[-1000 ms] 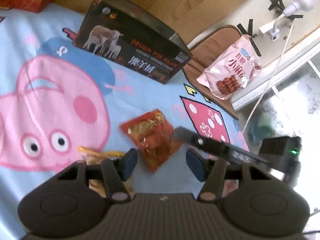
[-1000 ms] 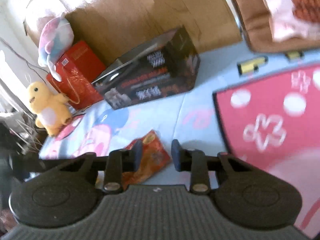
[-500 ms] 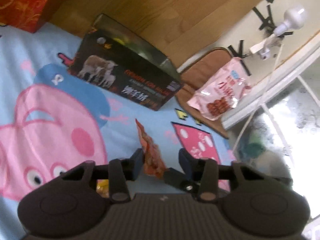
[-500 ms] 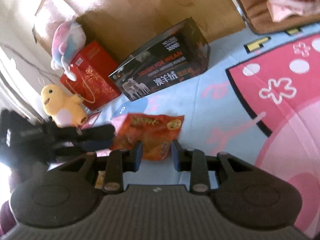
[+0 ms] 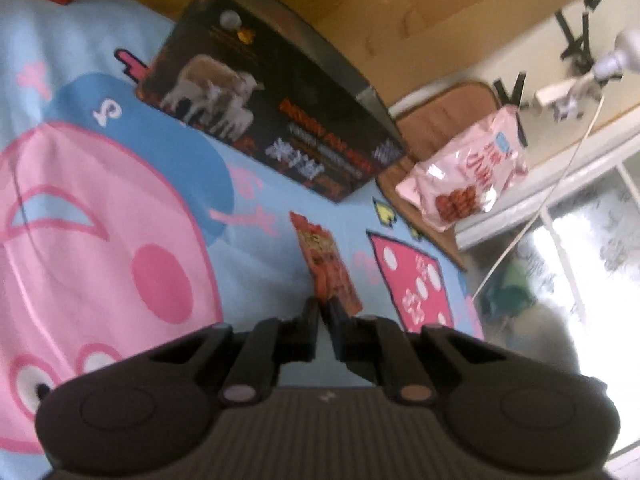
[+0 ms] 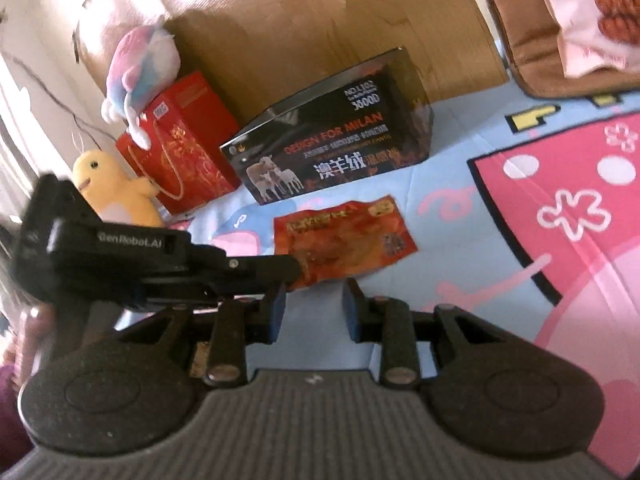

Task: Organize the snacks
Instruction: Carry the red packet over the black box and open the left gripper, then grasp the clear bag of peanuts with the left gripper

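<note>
One item held: my left gripper [image 5: 325, 312] is clamped on the orange-red snack packet [image 6: 344, 236] at its end edge.
Right gripper [image 6: 314, 308]: fingers apart, empty.
Handling: likely light, floppy, slick film; pinch a sealed edge.
Position: above the cartoon mat [image 6: 460, 216], black box [image 6: 336, 148] at 12 o'clock.
Appearance: flat, glossy, printed.

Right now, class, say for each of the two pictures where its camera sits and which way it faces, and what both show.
Left wrist: behind the left tool, looking along its fingers over the cartoon blanket toward the black box and pink snack bag; it is shut on the orange snack packet.
Right wrist: behind the open right tool, facing the box and plush toys; the left tool enters from the left.
Shared: packet, box, blanket, pink bag.
</note>
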### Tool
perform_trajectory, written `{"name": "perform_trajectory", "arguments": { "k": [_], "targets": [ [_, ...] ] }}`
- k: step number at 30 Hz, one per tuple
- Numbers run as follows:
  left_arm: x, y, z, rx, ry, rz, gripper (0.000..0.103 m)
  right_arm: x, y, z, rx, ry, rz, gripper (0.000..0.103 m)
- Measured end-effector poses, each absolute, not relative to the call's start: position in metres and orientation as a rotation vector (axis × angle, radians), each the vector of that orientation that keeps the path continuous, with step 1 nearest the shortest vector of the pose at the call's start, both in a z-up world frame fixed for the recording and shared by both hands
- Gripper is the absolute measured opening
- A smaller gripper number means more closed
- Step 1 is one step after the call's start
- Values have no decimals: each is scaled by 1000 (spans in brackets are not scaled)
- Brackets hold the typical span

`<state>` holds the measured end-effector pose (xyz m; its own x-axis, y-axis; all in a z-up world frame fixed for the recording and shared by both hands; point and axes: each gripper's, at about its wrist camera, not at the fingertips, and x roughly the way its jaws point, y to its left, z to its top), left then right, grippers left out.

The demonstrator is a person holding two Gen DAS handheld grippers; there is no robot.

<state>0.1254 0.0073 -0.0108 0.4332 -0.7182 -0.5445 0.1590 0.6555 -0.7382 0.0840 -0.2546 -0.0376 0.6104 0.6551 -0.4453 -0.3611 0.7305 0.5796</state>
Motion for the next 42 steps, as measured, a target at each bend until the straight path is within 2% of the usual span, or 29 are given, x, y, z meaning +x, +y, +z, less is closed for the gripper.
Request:
{"name": "perform_trajectory", "arguments": {
  "k": [3, 5, 9, 14, 15, 16, 17, 25, 27, 28, 30, 31, 32, 33, 38, 42],
  "targets": [
    [129, 16, -9, -721, 965, -620, 7, 89, -263, -41, 530, 710, 631, 36],
    [131, 17, -7, -762, 970, -639, 7, 95, -272, -45, 642, 731, 664, 45],
    [131, 19, -6, -839, 976, -673, 7, 110, -283, -51, 868, 767, 689, 51],
    [121, 31, -8, -891, 974, -680, 7, 136, -290, -70, 1179, 836, 712, 51],
    [120, 35, -7, -880, 970, -664, 7, 139, -289, -72, 1202, 849, 719, 47],
    [119, 38, -6, -867, 967, -653, 7, 140, -287, -71, 1199, 853, 718, 23],
    [119, 41, -4, -864, 965, -650, 7, 140, -284, -68, 1172, 847, 719, 10],
    [153, 54, 61, -760, 800, -665, 7, 155, -254, 5, 955, 691, 806, 8],
    [170, 51, 77, -706, 756, -648, 11, 165, -247, 25, 914, 640, 804, 8],
    [182, 48, 82, -672, 741, -618, 12, 172, -243, 31, 897, 620, 777, 9],
    [207, 39, 85, -571, 742, -502, 47, 187, -234, 37, 857, 589, 679, 15],
    [216, 36, 82, -540, 759, -436, 48, 193, -228, 36, 805, 578, 628, 31],
    [220, 34, 78, -528, 768, -404, 48, 195, -223, 35, 731, 571, 546, 40],
    [219, 34, 76, -533, 763, -428, 48, 192, -221, 33, 691, 563, 485, 44],
    [167, 42, 72, -517, 710, -487, 48, 142, -234, 21, 574, 474, 505, 44],
    [110, 55, 64, -476, 742, -517, 55, 104, -236, 3, 518, 573, 639, 50]
  ]
}}
